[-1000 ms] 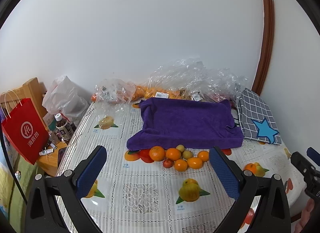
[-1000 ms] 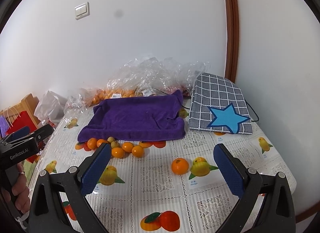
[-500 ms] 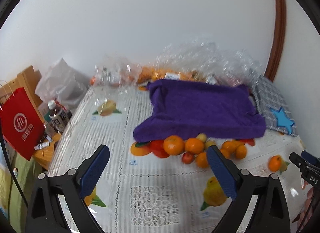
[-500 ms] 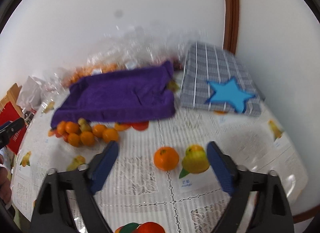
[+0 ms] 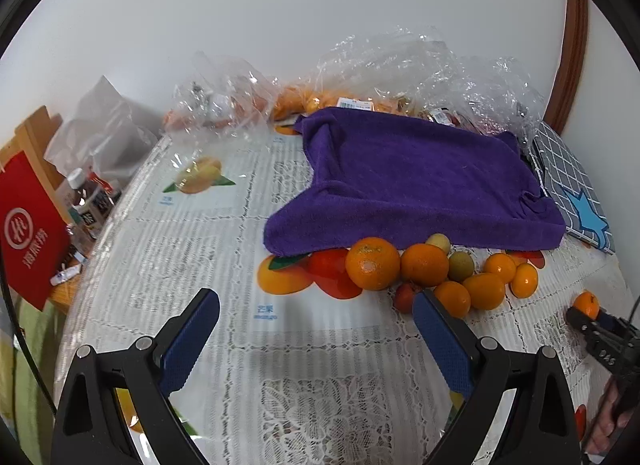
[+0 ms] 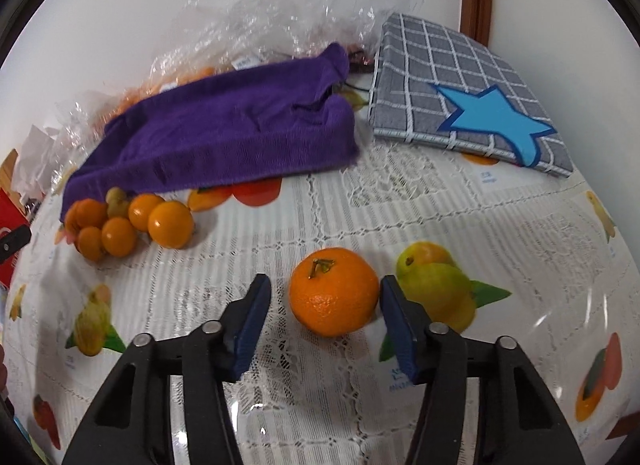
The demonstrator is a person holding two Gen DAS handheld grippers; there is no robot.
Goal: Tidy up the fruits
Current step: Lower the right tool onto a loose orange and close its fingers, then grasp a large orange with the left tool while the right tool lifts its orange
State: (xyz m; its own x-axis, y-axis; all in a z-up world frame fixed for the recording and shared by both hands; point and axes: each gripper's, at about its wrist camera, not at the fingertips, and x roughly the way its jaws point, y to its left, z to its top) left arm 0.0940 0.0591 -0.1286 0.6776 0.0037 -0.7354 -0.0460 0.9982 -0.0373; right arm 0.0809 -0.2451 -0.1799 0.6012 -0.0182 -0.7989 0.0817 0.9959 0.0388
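One orange [image 6: 334, 291] sits on the tablecloth [image 6: 304, 369] between the fingers of the right gripper [image 6: 325, 297], whose jaws are closing: the right pad touches or nearly touches its skin, the left pad [image 6: 253, 317] stands just apart. The left gripper [image 5: 316, 329] hangs wide with nothing between its fingers. Beyond its right fingertip lies a cluster of fruit [image 5: 428, 269], and past that a purple towel [image 5: 412, 181].
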